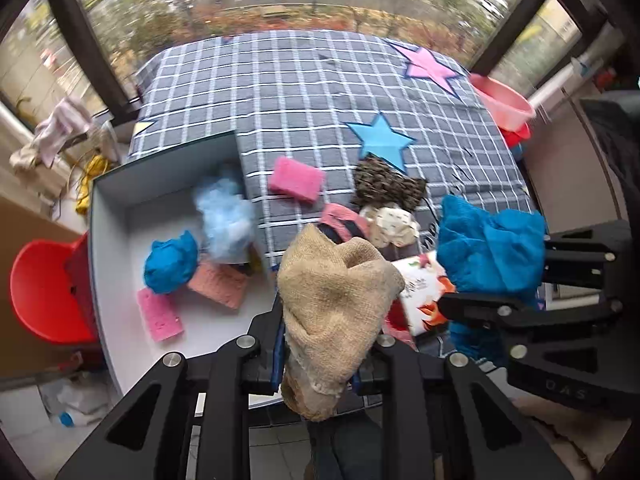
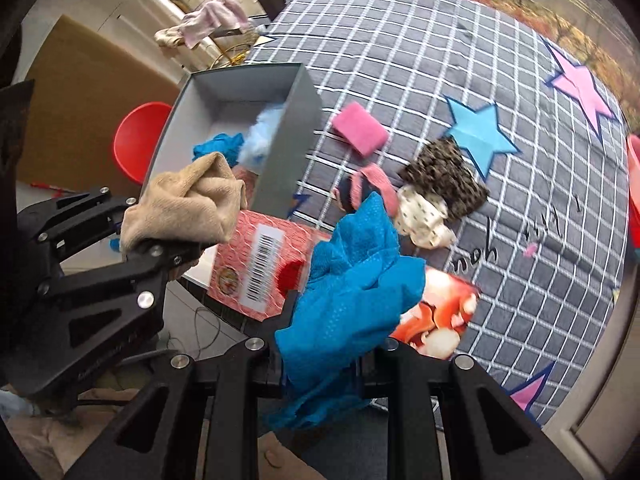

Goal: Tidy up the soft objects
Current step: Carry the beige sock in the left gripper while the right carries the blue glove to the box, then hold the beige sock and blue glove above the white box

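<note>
Only the left wrist view shows the box's (image 1: 168,184) sponges (image 1: 160,314).

- Left gripper (image 1: 318,364): matt black plastic arms w/ shiny metal rivets; clamped on beige cloth (image 1: 340,288), coarse rough weave.
- Right gripper (image 2: 320,360): same matt black plastic; pinches blue cloth (image 2: 352,288), fine mesh texture, slight sheen.
- Box (image 1: 116,216), centre left of left view: smooth matt card, white inside.
- Pink sponge (image 1: 297,178), mid-frame: porous, matt.
- Checked cover (image 1: 304,92): soft woven fabric, matt.
- Printed carton (image 2: 256,268), lower centre of right view: glossy card.
- Red chair (image 1: 40,288), left edge: glossy plastic.
</note>
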`<state>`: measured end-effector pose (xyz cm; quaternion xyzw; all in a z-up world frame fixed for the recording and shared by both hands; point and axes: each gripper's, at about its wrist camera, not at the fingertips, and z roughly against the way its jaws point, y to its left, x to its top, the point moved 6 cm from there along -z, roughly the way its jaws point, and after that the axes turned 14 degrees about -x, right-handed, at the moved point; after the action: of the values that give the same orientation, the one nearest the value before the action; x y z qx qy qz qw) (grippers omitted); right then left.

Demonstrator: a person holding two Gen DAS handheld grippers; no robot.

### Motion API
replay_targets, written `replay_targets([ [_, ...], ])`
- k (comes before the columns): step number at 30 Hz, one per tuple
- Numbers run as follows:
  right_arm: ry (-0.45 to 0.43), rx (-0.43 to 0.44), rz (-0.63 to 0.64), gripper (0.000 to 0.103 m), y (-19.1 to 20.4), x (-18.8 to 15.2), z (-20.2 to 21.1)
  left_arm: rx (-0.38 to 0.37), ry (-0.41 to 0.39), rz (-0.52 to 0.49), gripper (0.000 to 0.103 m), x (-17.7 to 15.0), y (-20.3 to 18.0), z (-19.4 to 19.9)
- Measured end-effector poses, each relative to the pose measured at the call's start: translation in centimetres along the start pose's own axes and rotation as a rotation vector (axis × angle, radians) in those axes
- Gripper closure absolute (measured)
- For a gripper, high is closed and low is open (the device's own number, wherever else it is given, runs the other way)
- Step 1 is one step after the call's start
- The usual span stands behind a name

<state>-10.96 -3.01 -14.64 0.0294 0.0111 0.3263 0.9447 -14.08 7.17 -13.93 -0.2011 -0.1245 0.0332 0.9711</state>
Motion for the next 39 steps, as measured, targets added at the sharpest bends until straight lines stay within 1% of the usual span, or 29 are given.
replay_targets([
  [6, -0.010, -0.017, 0.050, 0.080, 1.7, 2.0, 0.3, 0.022, -0.046, 0.081, 0.077, 0.0, 3.4, 1.1],
  [16, -0.002, -0.031, 0.133, 0.080, 4.9, 3.5, 0.2, 0.040, -0.066, 0.197, 0.077, -1.0, 8.2, 1.5],
  [23, 0.002, -0.020, 0.146, 0.080, 6.3, 5.1, 0.1, 0.061, -0.097, 0.305, 0.077, -2.4, 12.1, 2.4],
  [27, 0.012, -0.007, 0.158, 0.080, 7.5, 6.0, -0.1, 0.068, -0.091, 0.360, 0.077, -3.5, 14.1, 2.3],
  [31, 0.023, 0.000, 0.192, 0.080, 9.2, 6.7, -0.7, 0.077, -0.081, 0.388, 0.077, -4.6, 15.2, 2.2],
  [39, 0.064, 0.021, 0.239, 0.080, 12.0, 7.1, -2.2, 0.075, -0.046, 0.423, 0.077, -6.3, 16.0, 1.1],
])
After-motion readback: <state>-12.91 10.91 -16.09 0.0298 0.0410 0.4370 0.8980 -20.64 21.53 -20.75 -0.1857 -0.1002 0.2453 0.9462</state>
